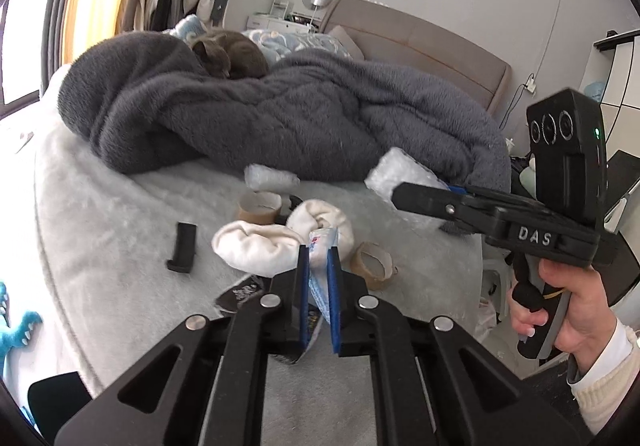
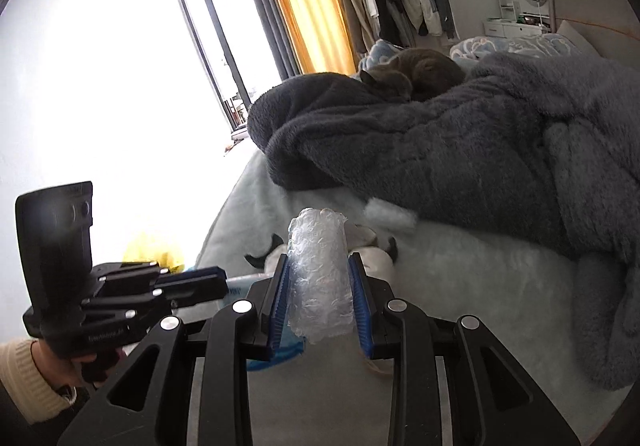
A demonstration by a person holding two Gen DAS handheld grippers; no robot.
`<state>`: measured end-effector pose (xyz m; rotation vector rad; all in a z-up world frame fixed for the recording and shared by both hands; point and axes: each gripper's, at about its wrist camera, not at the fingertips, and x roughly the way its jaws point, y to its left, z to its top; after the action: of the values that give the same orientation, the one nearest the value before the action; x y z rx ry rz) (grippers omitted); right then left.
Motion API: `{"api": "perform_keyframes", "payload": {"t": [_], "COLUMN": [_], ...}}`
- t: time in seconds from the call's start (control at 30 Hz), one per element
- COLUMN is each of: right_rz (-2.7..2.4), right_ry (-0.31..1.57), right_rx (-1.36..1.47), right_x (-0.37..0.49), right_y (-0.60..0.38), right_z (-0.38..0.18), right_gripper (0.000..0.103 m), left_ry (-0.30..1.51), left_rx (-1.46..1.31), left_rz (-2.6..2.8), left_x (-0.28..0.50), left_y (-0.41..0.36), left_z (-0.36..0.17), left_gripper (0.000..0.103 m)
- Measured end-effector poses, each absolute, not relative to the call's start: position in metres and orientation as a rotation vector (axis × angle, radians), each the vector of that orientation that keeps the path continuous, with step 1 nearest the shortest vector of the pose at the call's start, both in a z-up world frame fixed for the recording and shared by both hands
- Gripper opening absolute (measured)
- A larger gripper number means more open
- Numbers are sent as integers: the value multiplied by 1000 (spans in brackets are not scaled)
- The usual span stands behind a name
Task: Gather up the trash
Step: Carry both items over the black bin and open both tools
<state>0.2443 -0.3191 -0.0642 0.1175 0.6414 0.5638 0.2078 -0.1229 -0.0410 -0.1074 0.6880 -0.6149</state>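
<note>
The left gripper (image 1: 319,266) is clenched on a blue-and-white wrapper (image 1: 320,286) near the bed's (image 1: 120,198) edge. Right of it, the right gripper (image 2: 320,286), tilted downward, grasps a roll of bubble wrap (image 2: 318,278). Farther lie cardboard tubes (image 1: 258,208) and a dark blanket (image 1: 280,114).

Cardboard rolls (image 1: 258,207) and socks (image 1: 280,242) lie before the blanket (image 1: 280,118).

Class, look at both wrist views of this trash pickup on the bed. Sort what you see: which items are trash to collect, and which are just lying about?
Trash for the job:
- bubble wrap roll in right gripper
- plastic wrapper in left gripper
- second bubble wrap piece
- two cardboard tubes

Just lying about:
- dark blanket
- cat
- white socks
</note>
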Motion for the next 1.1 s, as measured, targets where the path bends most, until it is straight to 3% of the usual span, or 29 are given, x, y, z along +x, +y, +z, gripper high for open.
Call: {"api": "perform_keyframes", "payload": {"t": [0.63, 1.1], "right_rz": [684, 796], "right_ry": [712, 822], "right_rx": [35, 12], "right_x": [259, 257], "right_y": [-163, -48], "right_z": [-62, -95], "right_gripper": [30, 30], "left_ry": [631, 823], "left_rx": [-117, -123], "left_rz": [-355, -205], "left_x": [184, 174], "left_y": [8, 96], "left_z": [-31, -94], "left_gripper": [9, 9]}}
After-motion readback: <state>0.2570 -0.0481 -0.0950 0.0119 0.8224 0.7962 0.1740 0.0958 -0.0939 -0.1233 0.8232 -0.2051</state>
